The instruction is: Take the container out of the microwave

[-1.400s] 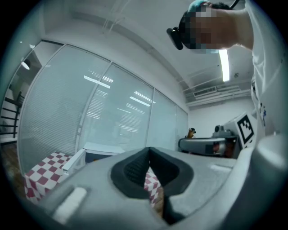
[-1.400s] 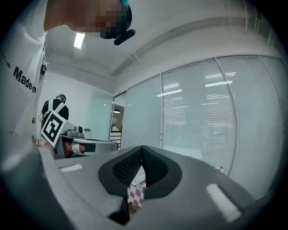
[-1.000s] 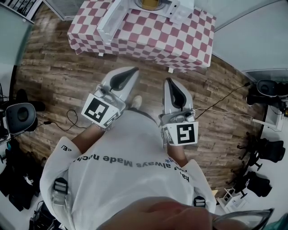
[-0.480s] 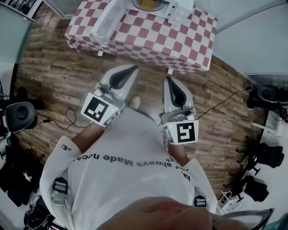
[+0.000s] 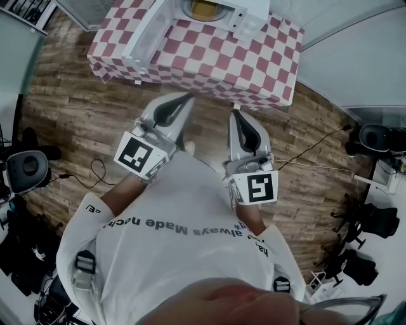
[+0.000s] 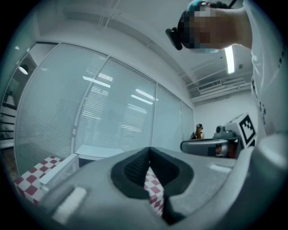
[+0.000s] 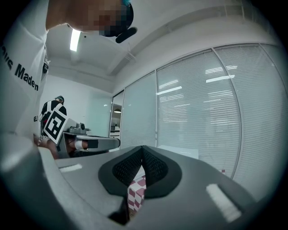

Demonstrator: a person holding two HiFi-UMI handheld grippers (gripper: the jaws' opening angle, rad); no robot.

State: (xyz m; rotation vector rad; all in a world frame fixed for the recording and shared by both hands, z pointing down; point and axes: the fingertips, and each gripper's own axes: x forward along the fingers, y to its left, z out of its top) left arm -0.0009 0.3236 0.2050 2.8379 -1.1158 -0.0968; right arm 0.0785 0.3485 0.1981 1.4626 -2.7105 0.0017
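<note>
A white microwave (image 5: 244,14) stands on the table with the red-and-white checked cloth (image 5: 209,60) at the top of the head view. Its door (image 5: 147,30) hangs open to the left. Inside it I see a yellow container (image 5: 204,8), partly cut off by the frame's edge. My left gripper (image 5: 188,100) and right gripper (image 5: 236,116) are held level side by side over the wooden floor, short of the table's near edge. Both point toward the table, shut and holding nothing. In the left gripper view the shut left gripper (image 6: 149,151) hides most of the cloth (image 6: 154,191); the right gripper view shows the shut right gripper (image 7: 142,149).
Wooden floor (image 5: 82,114) lies between me and the table. Cables (image 5: 95,171) trail on it at left and right. Black stands and gear (image 5: 25,168) sit at the left, with more equipment (image 5: 374,136) at the right. Glass walls with blinds (image 6: 117,117) stand behind the table.
Both grippers have been carried toward the table, staying shut and level. The table and microwave have slid lower in the head view, showing more of the container.
</note>
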